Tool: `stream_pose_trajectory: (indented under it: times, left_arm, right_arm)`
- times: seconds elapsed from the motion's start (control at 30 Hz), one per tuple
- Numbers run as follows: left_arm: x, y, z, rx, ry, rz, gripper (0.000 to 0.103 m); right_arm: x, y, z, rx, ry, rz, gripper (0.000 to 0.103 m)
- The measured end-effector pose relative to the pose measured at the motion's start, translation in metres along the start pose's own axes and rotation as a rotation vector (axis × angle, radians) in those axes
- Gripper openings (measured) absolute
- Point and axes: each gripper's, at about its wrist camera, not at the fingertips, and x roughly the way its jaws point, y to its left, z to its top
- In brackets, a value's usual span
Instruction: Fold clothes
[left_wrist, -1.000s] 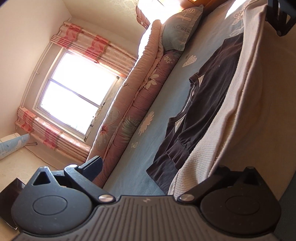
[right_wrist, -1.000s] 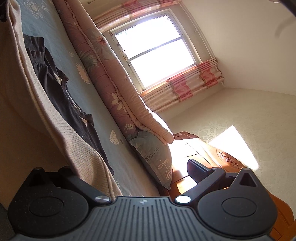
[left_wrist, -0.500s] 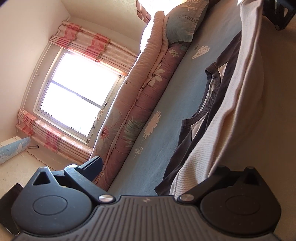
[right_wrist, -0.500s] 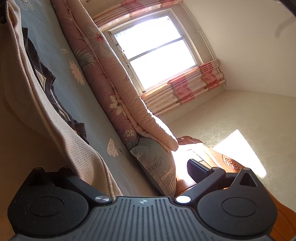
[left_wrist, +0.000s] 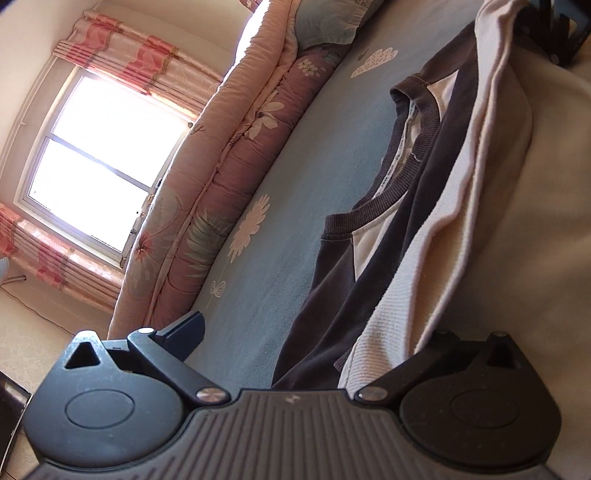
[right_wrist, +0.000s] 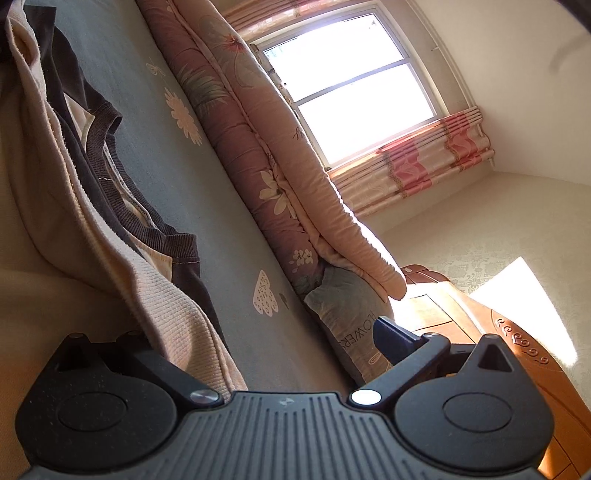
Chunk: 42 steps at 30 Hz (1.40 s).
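Note:
A cream ribbed garment (left_wrist: 399, 295) hangs stretched between my two grippers, above a dark shirt (left_wrist: 332, 288) with a ribbed collar that lies flat on the bed. My left gripper (left_wrist: 306, 332) has its jaws wide apart. The cream cloth lies over the right finger and hides it, while the left finger (left_wrist: 184, 332) is bare. In the right wrist view the same cream garment (right_wrist: 166, 295) covers the left finger of my right gripper (right_wrist: 266, 332). That gripper's right finger (right_wrist: 388, 336) is bare and its jaws are wide apart. The dark shirt (right_wrist: 107, 173) lies just beyond the cloth.
The blue-grey bedsheet (left_wrist: 258, 229) with flower prints runs up to a rolled pink quilt (left_wrist: 221, 166) along its far side. A pillow (right_wrist: 347, 325) and a wooden headboard (right_wrist: 517, 332) stand at the bed's head. A bright window (left_wrist: 92, 166) with pink curtains is behind.
Both grippers have come down closer to the bed with the cream garment. The dark shirt's collar now looks much larger and nearer, and the cloth still lies over the same fingers.

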Motion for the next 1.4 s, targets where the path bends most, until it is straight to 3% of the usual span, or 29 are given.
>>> stream_pose_trajectory:
  times: [0.27, 0.43, 0.73, 0.9, 1.0, 1.1, 1.17, 1.27, 1.33, 1.4]
  left_arm:
    - [-0.036, 0.013, -0.016, 0.026, 0.0, -0.137, 0.101]
    - [-0.049, 0.02, -0.033, -0.028, 0.035, -0.181, 0.101]
    - [-0.005, 0.071, -0.021, -0.252, 0.059, -0.122, 0.101]
    - [0.038, 0.096, -0.015, -0.369, 0.139, -0.079, 0.101]
    - [0.032, 0.106, -0.02, -0.424, 0.126, -0.102, 0.101]
    - [0.006, 0.108, -0.03, -0.507, 0.055, -0.261, 0.101]
    - [-0.006, 0.106, -0.037, -0.582, 0.025, -0.443, 0.101]
    - [-0.01, 0.096, -0.044, -0.732, 0.004, -0.746, 0.101]
    - [-0.005, 0.089, -0.046, -0.851, 0.004, -0.893, 0.101]
    - [0.004, 0.081, -0.046, -0.903, -0.006, -1.016, 0.101]
  right_arm:
    - [-0.02, -0.027, -0.007, 0.109, 0.042, 0.233, 0.103]
    - [-0.04, -0.039, -0.02, 0.152, 0.065, 0.348, 0.103]
    - [0.01, -0.07, -0.022, 0.296, 0.083, 0.323, 0.103]
    - [0.055, -0.093, -0.011, 0.414, 0.115, 0.325, 0.103]
    - [0.06, -0.11, -0.012, 0.486, 0.115, 0.338, 0.103]
    - [0.043, -0.123, -0.022, 0.536, 0.075, 0.449, 0.103]
    - [0.034, -0.127, -0.031, 0.592, 0.052, 0.606, 0.103]
    - [0.026, -0.124, -0.045, 0.728, 0.035, 0.908, 0.103]
    - [0.029, -0.115, -0.046, 0.803, 0.051, 1.052, 0.103]
    - [0.034, -0.102, -0.043, 0.851, 0.056, 1.173, 0.103]
